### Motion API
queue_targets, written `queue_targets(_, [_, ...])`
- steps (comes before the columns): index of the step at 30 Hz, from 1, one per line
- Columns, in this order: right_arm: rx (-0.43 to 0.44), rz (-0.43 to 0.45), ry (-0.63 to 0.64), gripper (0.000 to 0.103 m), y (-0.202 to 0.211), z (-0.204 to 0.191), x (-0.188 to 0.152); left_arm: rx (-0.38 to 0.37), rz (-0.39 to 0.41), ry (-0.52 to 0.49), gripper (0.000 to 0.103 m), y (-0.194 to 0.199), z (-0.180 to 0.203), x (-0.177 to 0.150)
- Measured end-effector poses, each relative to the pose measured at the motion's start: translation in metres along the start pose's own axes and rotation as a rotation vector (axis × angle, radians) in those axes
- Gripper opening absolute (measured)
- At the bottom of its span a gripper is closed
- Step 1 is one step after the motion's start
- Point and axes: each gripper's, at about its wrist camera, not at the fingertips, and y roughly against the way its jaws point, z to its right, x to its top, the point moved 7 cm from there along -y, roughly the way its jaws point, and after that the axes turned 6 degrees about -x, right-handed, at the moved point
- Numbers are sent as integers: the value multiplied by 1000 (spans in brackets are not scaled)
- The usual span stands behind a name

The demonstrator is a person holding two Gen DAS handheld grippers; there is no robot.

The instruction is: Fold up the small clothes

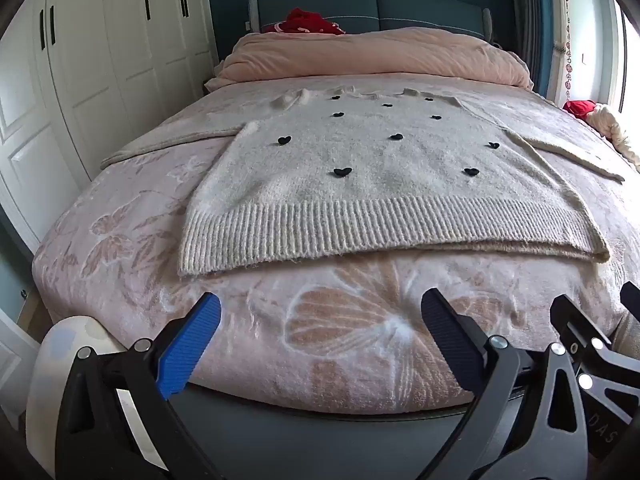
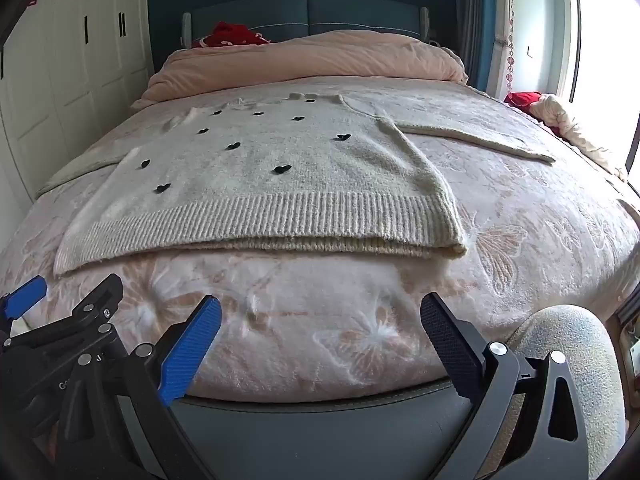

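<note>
A cream knit sweater (image 1: pixel 360 184) with small black hearts lies flat on the bed, ribbed hem toward me, both sleeves spread out to the sides. It also shows in the right wrist view (image 2: pixel 256 188). My left gripper (image 1: pixel 320 316) is open and empty, hovering over the foot of the bed, short of the hem. My right gripper (image 2: pixel 320 316) is open and empty, also short of the hem, nearer the sweater's right corner. The right gripper's frame shows at the right edge of the left wrist view (image 1: pixel 592 336).
The bed has a pink floral blanket (image 1: pixel 132 240) and a dark footboard (image 2: pixel 320 412). A folded pink duvet (image 1: pixel 372 56) and red cloth (image 1: pixel 308 22) lie at the headboard. White wardrobes (image 1: pixel 100 60) stand left. More bedding (image 2: pixel 560 120) lies by the window, right.
</note>
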Motion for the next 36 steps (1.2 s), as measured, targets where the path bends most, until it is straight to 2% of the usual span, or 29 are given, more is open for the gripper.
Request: queue_targets(36, [-3,-15,5,98,-4,-1,-5,21,-15,-22,98,-5,-3,-9])
